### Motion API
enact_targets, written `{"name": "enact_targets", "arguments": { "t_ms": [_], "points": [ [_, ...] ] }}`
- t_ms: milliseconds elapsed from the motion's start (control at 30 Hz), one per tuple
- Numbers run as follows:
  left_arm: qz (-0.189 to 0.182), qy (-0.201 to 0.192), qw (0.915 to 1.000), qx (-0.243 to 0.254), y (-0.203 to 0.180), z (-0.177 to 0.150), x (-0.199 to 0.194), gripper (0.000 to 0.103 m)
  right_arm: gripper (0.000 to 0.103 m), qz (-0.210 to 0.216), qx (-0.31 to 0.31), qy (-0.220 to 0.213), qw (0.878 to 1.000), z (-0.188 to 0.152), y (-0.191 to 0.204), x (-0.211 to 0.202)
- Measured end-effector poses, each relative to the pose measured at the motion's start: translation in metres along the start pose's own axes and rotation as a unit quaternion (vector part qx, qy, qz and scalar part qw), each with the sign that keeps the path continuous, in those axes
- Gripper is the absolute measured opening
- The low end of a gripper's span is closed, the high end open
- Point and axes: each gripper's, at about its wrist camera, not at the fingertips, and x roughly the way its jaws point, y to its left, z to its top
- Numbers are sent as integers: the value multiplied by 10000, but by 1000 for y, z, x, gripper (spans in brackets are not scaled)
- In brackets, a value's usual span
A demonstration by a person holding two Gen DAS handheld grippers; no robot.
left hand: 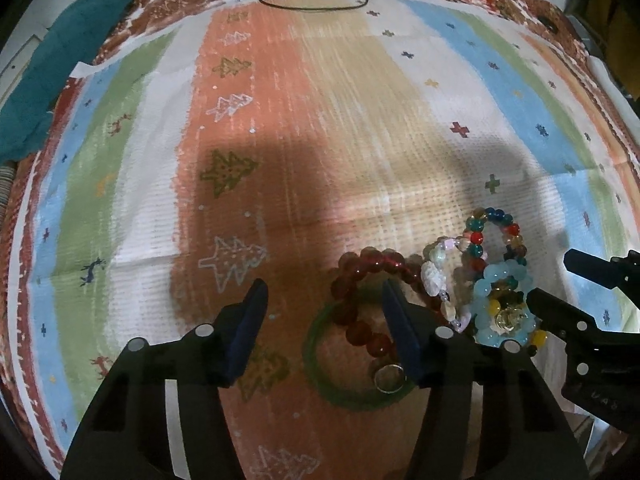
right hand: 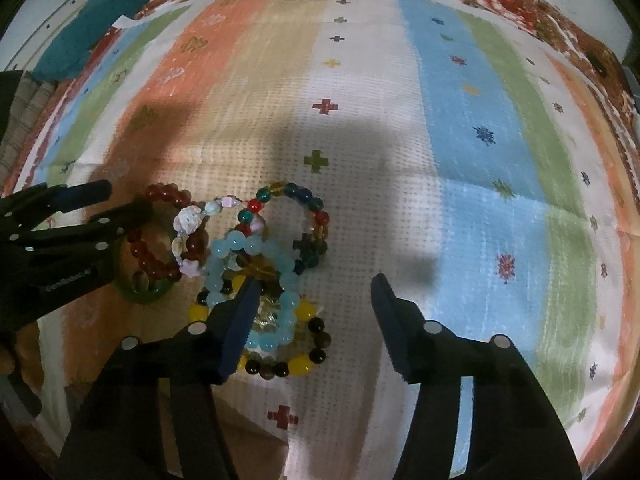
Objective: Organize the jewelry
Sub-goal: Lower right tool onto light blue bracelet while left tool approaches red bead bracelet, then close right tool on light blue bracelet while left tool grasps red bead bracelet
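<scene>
A heap of bead bracelets lies on the striped mat (left hand: 360, 120). My left gripper (left hand: 325, 302) points down, open, over a dark red bracelet (left hand: 360, 276), a green bangle (left hand: 316, 360) and a silver ring (left hand: 388, 378); its right finger stands inside the red loop. My right gripper (right hand: 316, 296) is open, its left finger over a pale blue bracelet (right hand: 224, 248), with a yellow-and-dark bracelet (right hand: 300, 366) between the fingers. A multicolour bracelet (right hand: 316, 216) and a white-pink one (right hand: 190, 216) lie just beyond. No pad visibly presses on anything.
A teal cloth (left hand: 60, 60) lies at the mat's far left edge and a black cord (left hand: 312, 4) loops at its far end. The two grippers stand close together, the right gripper (left hand: 556, 280) just right of the heap.
</scene>
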Motion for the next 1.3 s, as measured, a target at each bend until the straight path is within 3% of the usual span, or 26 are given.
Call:
{"name": "enact_targets", "arguments": {
  "t_ms": [200,500,967,1300],
  "points": [
    [-2,-15,10000,79,-2,1,9,49,34,-18,-63,134,9999,1,4,12],
    [-388,98,9991,-114,-2,6,17,17,13,156,-183,154,9996,5,10,18],
    [-205,-194,9996,-80,-4,3,-19,13,12,-60,-191,-323,9993,8,7,-14],
    [-34,-516,9986,-141,-4,-6,-53,13,12,42,-107,-614,9980,3,4,-43]
  ]
}}
